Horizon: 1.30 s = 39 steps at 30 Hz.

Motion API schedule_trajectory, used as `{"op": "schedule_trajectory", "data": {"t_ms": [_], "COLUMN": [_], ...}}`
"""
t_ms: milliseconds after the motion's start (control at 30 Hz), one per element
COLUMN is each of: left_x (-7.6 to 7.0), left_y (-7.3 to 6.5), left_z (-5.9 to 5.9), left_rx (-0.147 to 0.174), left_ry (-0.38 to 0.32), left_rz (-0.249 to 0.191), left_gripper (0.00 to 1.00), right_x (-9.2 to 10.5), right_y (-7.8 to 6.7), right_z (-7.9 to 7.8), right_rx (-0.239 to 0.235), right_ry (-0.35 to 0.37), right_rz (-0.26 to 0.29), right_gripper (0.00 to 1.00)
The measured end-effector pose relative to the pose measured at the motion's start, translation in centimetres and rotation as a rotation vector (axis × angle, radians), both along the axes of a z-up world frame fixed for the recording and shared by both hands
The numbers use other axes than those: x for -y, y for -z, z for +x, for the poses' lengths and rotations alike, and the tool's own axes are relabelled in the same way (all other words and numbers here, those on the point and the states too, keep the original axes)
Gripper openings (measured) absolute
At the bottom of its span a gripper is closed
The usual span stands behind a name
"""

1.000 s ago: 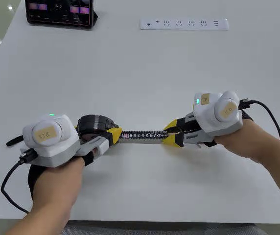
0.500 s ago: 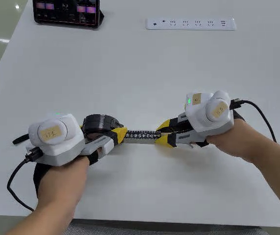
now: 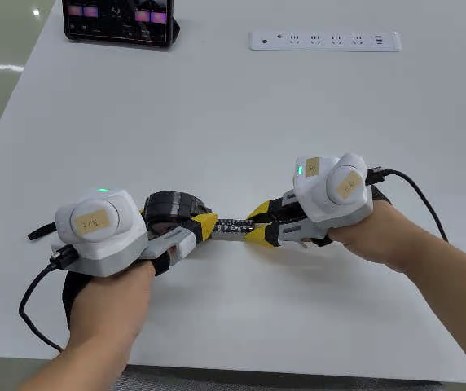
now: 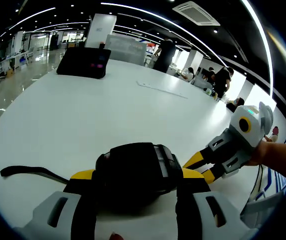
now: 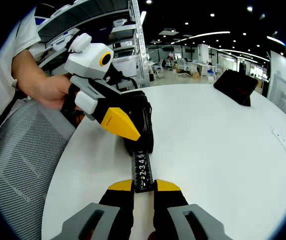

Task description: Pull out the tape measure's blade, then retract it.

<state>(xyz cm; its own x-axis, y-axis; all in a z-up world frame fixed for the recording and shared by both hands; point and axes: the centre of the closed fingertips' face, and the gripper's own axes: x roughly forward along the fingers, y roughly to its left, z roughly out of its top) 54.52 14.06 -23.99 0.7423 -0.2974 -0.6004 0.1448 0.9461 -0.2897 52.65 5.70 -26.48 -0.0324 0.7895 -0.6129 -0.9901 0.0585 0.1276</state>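
White counter [image 3: 241,106] carries the tape measure [image 3: 168,210] near its front edge: the left gripper's [image 4: 138,181] fingers are clamped on either side of the black case [image 5: 141,125], and the right gripper's [image 5: 144,186] fingers are closed on the tip of the blade [image 5: 142,167], of which a short stretch is out. The step should go best if the left pins the case flat while the right travels slowly, level and straight along the blade's line, so it neither twists nor snaps back.
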Motion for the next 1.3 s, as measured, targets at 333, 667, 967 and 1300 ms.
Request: {"op": "schedule_trajectory", "data": {"t_ms": [333, 667, 967, 1300], "left_x": [-0.1, -0.2, -0.2, -0.3], "left_y": [0.1, 0.1, 0.1, 0.1], "left_z": [0.1, 0.1, 0.1, 0.1], "left_rx": [-0.001, 0.000, 0.002, 0.002], "left_ry": [-0.001, -0.001, -0.003, -0.004], "left_rz": [-0.001, -0.005, -0.008, -0.010], "left_gripper": [0.59, 0.59, 0.59, 0.60], "right_x": [-1.6, -2.6, -3.4, -3.9], "right_y": [0.0, -0.2, -0.2, -0.2], "right_z": [0.0, 0.1, 0.1, 0.1], "right_rx": [-0.001, -0.001, -0.008, -0.010], "right_ry": [-0.003, -0.010, -0.009, -0.008], "right_rz": [0.017, 0.029, 0.041, 0.053], "right_gripper": [0.11, 0.11, 0.11, 0.11]}}
